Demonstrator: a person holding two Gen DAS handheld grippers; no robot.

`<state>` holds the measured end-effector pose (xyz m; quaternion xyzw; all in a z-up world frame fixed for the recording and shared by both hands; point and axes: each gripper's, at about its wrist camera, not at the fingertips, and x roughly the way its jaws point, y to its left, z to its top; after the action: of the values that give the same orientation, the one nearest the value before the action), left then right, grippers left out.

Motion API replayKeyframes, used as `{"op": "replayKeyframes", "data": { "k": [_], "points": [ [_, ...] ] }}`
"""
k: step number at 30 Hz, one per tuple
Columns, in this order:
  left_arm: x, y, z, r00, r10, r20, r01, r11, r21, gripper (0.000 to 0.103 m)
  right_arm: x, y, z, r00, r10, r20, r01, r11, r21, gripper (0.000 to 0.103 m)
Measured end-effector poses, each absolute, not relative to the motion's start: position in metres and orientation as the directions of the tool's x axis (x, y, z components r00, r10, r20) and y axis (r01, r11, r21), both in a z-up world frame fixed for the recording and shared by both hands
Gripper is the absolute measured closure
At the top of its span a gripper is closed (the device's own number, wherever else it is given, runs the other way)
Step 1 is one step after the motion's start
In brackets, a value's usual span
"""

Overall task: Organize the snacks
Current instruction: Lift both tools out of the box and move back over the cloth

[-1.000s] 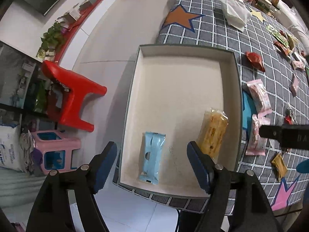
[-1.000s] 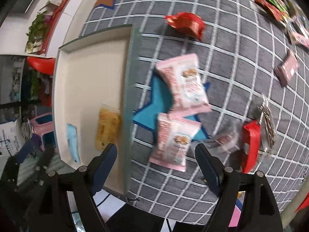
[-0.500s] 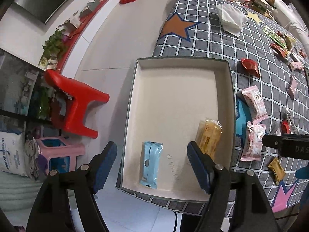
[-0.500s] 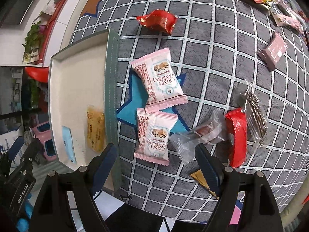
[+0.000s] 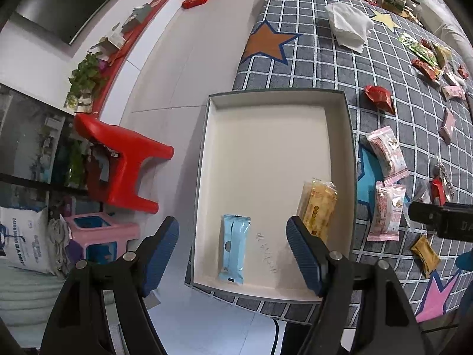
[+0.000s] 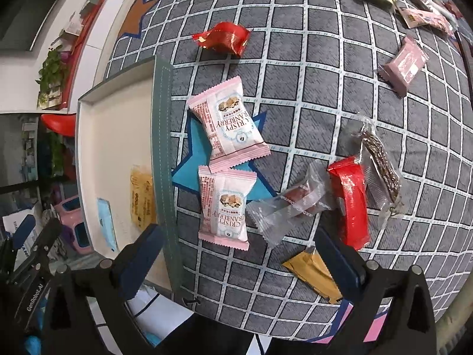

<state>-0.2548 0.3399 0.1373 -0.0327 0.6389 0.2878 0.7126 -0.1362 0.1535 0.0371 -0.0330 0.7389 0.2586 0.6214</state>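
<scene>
Right wrist view: right tongs (image 6: 236,254) spread wide, empty, hovering over the near pink cranberry packet (image 6: 223,207). That packet lies flat on the checked cloth of the desk (image 6: 325,74), just outside the box (image 6: 161,148) wall, its top seal touching or overlapping the second pink packet (image 6: 227,125) farther from the box's near end. Beyond the near pink packet, away from the box: clear wrapper (image 6: 288,207), red bar (image 6: 351,201), gold packet (image 6: 313,272). More snacks sit scattered toward the far side of the desk.

Left wrist view: left tongs (image 5: 233,251) also spread, empty, above the box's near end. Inside the box: blue packet (image 5: 233,248) and yellow packet (image 5: 317,207), the yellow one against the wall nearest the pink packets.

Handling guess: pink packet looks light, puffy, with slick crinkly film, and its contents are likely brittle. Best hold is across the short width at mid-body, pressing gently; the sealed end fins are thin and may slip. Lifting could drag the neighbouring packet along.
</scene>
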Motion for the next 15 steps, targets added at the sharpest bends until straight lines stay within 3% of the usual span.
{"op": "replayKeyframes", "data": {
  "k": [15],
  "points": [
    [-0.239, 0.330, 0.206, 0.109, 0.460, -0.881, -0.493, 0.795, 0.354, 0.023, -0.136, 0.120, 0.060, -0.179, 0.316, -0.932, -0.347, 0.866, 0.360, 0.000]
  ]
}}
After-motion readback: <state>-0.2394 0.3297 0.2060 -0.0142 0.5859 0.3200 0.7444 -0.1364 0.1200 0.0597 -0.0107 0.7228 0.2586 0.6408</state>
